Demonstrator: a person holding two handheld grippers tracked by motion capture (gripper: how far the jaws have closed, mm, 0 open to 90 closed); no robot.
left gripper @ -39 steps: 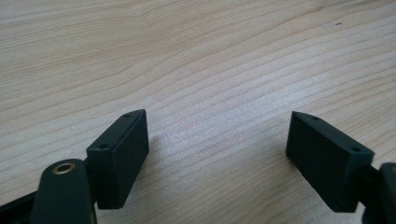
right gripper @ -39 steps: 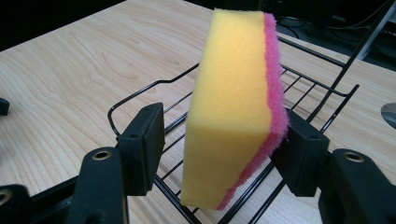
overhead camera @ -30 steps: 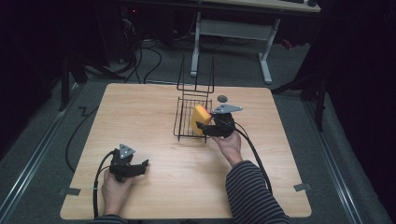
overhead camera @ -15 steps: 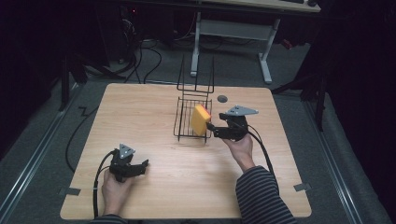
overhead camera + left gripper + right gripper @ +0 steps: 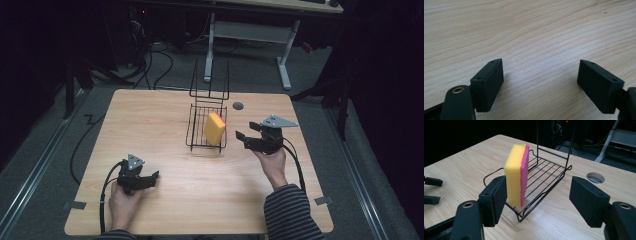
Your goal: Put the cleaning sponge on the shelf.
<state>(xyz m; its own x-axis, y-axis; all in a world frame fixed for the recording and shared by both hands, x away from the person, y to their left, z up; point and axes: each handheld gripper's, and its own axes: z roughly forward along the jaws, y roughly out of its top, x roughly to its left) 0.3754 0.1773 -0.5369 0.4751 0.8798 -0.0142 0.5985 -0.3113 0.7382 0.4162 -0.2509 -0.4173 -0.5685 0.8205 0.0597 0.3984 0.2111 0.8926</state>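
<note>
While the sponge [image 5: 215, 128] stands on edge in the wire rack [image 5: 196, 131] near the middle of the tabletop [image 5: 150, 115], the right claw [image 5: 242, 138] sits just to the rack's right, jaws spread wide and gripping nothing; in the right gripper view the sponge [image 5: 516, 173] is upright, yellow face toward the left jaw and pink layer toward the gap, resting on the rack [image 5: 544, 172] floor at its near end; the left jaw stands just beside the yellow face, though whether it touches I cannot tell; the right jaw is well apart from it; a round hole [image 5: 595, 177] in the tabletop [image 5: 461, 170] lies beyond the rack, and in the high view this hole [image 5: 238, 106] is near the rack's far right corner; the left claw [image 5: 153, 177] is low on the near left of the tabletop, well apart from the rack, held in a hand [image 5: 122, 202]; in the left gripper view its jaws are wide apart over bare wood [image 5: 536, 37] with nothing between them; a striped sleeve [image 5: 290, 212] covers the right forearm.
</note>
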